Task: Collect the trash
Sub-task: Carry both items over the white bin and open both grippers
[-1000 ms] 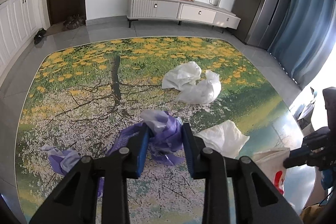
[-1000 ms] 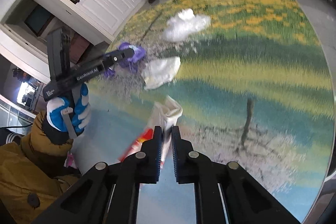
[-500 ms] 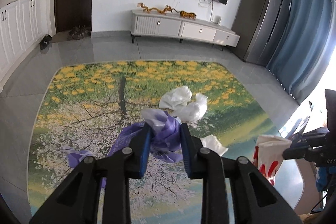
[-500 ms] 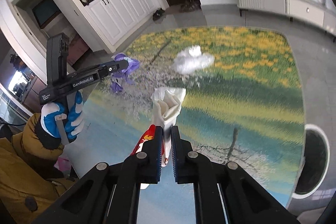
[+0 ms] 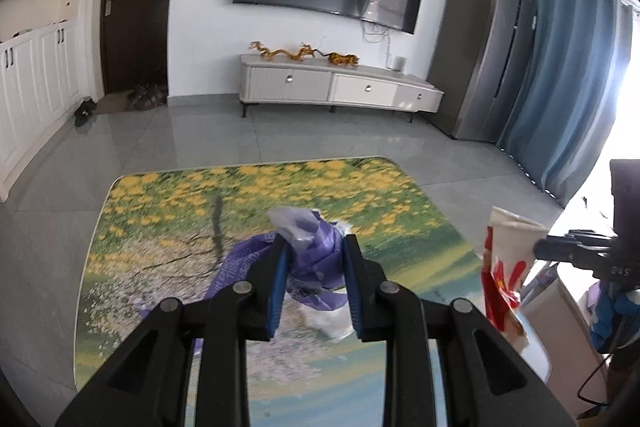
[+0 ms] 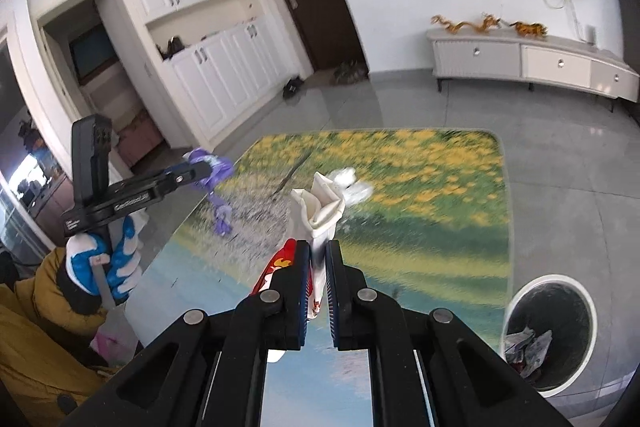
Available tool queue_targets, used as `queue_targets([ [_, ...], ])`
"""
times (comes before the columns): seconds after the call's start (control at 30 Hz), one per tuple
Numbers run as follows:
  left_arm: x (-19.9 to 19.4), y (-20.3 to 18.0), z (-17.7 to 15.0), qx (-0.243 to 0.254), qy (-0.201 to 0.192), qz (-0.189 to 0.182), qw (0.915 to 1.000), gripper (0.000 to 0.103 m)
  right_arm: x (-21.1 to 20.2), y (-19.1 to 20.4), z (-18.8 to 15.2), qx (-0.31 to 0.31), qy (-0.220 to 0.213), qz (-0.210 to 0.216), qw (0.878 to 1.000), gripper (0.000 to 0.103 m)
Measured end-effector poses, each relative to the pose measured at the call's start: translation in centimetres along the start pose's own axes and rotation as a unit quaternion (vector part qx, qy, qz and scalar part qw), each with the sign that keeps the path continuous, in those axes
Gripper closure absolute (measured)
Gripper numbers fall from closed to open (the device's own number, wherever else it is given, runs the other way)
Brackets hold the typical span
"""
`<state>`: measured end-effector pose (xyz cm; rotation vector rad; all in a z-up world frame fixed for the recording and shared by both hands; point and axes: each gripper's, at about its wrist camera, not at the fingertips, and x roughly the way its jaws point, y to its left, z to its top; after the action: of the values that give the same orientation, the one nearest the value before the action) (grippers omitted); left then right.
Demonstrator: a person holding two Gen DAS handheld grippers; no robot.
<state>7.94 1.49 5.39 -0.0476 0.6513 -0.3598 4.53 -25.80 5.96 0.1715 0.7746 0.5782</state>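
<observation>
My left gripper is shut on a crumpled purple plastic bag and holds it above the flower-print table. It also shows in the right wrist view, where a purple strip hangs below it. My right gripper is shut on a white and red paper bag, lifted off the table; the bag shows at the right of the left wrist view. White crumpled trash lies on the table behind the paper bag. More white trash lies under my left gripper.
A round white-rimmed bin with trash inside stands on the floor at the table's right side. A TV cabinet stands against the far wall. The person's brown sleeve is at the left.
Both grippers have risen well above the table with their loads. The purple bag and the paper bag have come up off the tabletop. The bin has come more fully into the right wrist view.
</observation>
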Motion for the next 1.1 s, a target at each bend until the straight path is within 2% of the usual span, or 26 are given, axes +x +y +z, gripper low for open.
queue_targets([
  [0.17,1.1,-4.4,2.3,0.018,0.003,-0.041,0.9990,0.078,-3.6,-3.8,0.1,0.020,-0.043,-0.030,0.998,0.095],
  [0.33,4.3,-11.1,4.6,0.042,0.016,-0.102,0.9938,0.078,-7.8,-9.1,-0.4,0.048,-0.077,-0.091,0.992,0.095],
  [0.5,9.2,-19.2,5.9,0.069,0.040,-0.161,0.9836,0.078,-11.0,-14.0,-1.5,0.074,-0.088,-0.168,0.979,0.095],
  [0.67,15.3,-26.3,5.4,0.071,0.090,-0.210,0.9710,0.078,-11.6,-18.5,-2.7,0.094,-0.076,-0.231,0.966,0.095],
  [0.83,20.8,-30.4,4.3,0.046,0.134,-0.225,0.9639,0.078,-10.4,-22.6,-3.9,0.119,-0.056,-0.254,0.958,0.095],
  [0.93,23.6,-31.9,3.3,0.032,0.150,-0.221,0.9631,0.077,-9.5,-25.3,-4.9,0.138,-0.045,-0.255,0.956,0.094],
  [1.07,26.6,-33.5,2.0,0.014,0.171,-0.215,0.9616,0.073,-7.9,-28.0,-5.9,0.160,-0.028,-0.256,0.953,0.092],
  [1.1,27.3,-33.5,1.7,0.009,0.178,-0.215,0.9601,0.068,-7.4,-28.7,-6.1,0.165,-0.023,-0.259,0.951,0.091],
])
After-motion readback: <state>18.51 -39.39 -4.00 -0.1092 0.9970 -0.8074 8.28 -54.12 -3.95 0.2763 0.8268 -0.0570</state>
